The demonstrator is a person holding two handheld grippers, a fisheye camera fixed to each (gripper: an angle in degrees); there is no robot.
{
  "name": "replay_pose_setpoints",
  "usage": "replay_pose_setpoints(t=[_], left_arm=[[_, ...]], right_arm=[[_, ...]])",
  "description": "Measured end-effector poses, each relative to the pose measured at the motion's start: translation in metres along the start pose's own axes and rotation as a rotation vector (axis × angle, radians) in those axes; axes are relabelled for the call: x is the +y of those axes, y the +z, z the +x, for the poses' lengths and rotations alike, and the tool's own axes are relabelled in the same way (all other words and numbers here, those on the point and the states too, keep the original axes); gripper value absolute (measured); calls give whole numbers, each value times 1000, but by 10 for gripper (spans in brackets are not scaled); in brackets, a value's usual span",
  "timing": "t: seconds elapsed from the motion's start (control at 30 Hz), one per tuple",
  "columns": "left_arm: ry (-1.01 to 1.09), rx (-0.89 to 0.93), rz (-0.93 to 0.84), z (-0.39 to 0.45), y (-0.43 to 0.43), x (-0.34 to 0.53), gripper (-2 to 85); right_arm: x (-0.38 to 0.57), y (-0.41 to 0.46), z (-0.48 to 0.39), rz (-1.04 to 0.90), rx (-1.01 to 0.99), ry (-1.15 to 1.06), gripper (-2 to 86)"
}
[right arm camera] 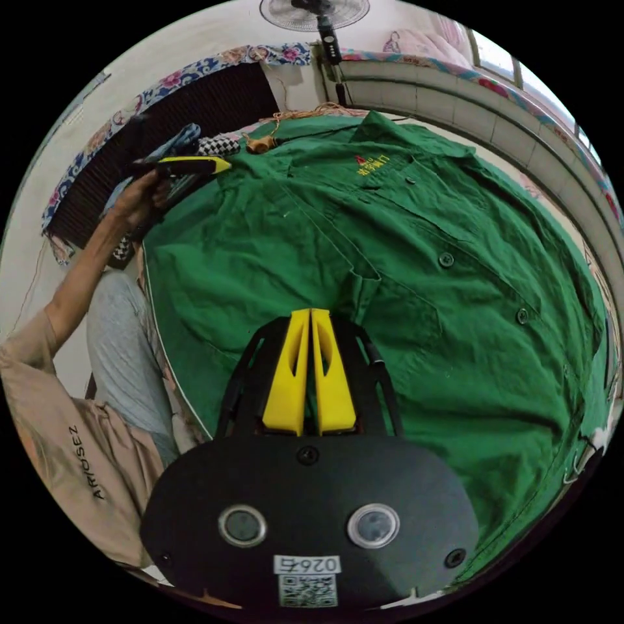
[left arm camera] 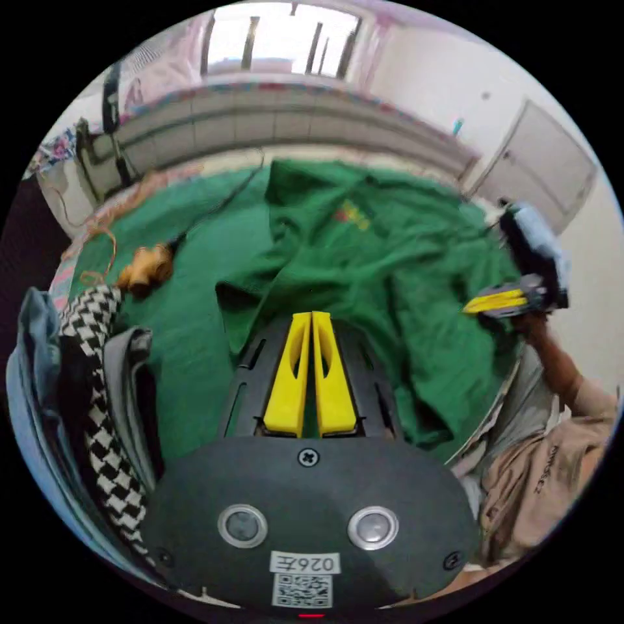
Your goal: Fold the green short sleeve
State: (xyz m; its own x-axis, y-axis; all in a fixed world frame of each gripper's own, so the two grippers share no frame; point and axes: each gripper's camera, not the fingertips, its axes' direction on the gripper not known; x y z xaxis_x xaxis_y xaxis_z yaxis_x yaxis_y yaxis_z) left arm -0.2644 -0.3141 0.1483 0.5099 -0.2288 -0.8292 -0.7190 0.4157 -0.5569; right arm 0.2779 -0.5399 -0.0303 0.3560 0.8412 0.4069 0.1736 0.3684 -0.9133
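A green short-sleeve shirt [left arm camera: 370,260] lies rumpled, front up, on a green cover [left arm camera: 188,325]. In the right gripper view the shirt [right arm camera: 403,247] is spread wider, showing its buttons and a red-and-yellow chest emblem [right arm camera: 367,166]. My left gripper [left arm camera: 311,316] hovers shut and empty over the shirt's near edge. My right gripper [right arm camera: 310,313] is also shut with nothing in it, above the button placket. Each view catches the other gripper in a hand: the right gripper [left arm camera: 469,308] at the right, the left gripper [right arm camera: 224,165] at the upper left.
A pile of clothes [left arm camera: 97,364], blue, checkered and grey, sits at the left beside the cover. An orange toy with string [left arm camera: 146,265] lies on the cover's far side. A fan [right arm camera: 315,13] stands by the tiled wall. The person's sleeve and lap [right arm camera: 84,448] border the near edge.
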Motion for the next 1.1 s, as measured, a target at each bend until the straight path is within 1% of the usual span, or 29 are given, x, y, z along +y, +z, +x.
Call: replay_pose_setpoints(t=[0.03, 0.07, 0.1, 0.17, 0.2, 0.27, 0.3, 0.37, 0.4, 0.47, 0.57, 0.63, 0.7, 0.77, 0.83, 0.93, 1.0, 1.07, 1.1], left_arm=[[-51, 4, -210, -16, 29, -8, -5], [-145, 73, -138, -32, 20, -5, -5], [-184, 105, -111, -40, 12, -4, -5], [-182, 182, 120, -56, -30, -2, -4], [-182, 195, 186, -59, -40, -4, -3], [-150, 249, 412, -71, -65, -21, 3], [-143, 263, 450, -74, -66, -28, 6], [-100, 353, 524, -83, -52, -69, 82], [-95, 374, 519, -86, -45, -82, 101], [-67, 377, 425, -95, -8, -138, 135], [-77, 337, 323, -111, 39, -200, 138], [-110, 334, 311, -126, 60, -230, 141], [-128, 339, 305, -139, 81, -256, 152], [-135, 303, 257, -148, 108, -287, 199], [-121, 251, 200, -150, 127, -308, 213], [-96, 189, 103, -151, 157, -334, 206], [-89, 131, 59, -149, 167, -343, 178], [-53, 10, -7, -141, 172, -353, 138], [-33, -9, -20, -137, 172, -356, 125]], right_arm=[[0, 1, 1, -7, 7, -1, -9], [0, -2, 5, 2, 1, 14, -9], [0, -12, 11, 23, -17, 20, -9], [-3, -36, 23, 99, -15, 30, -9], [-7, -53, 34, 153, 8, 44, -8], [-22, -74, 58, 226, 49, 69, -8], [-38, -82, 78, 246, 66, 89, -7], [-65, -90, 112, 273, 45, 130, -3], [-83, -91, 137, 294, 9, 162, 5], [-110, -88, 175, 322, -43, 205, 21], [-156, -71, 236, 323, -76, 278, 41], [-183, -57, 268, 300, -69, 313, 49], [-214, -38, 307, 285, -106, 357, 61], [-236, -23, 334, 276, -149, 385, 69], [-255, -8, 354, 248, -123, 414, 78], [-282, 13, 377, 209, -37, 450, 92], [-297, 26, 392, 161, -12, 490, 92], [-303, 25, 397, 193, 8, 484, 79], [-308, 29, 402, 169, -8, 485, 68]])
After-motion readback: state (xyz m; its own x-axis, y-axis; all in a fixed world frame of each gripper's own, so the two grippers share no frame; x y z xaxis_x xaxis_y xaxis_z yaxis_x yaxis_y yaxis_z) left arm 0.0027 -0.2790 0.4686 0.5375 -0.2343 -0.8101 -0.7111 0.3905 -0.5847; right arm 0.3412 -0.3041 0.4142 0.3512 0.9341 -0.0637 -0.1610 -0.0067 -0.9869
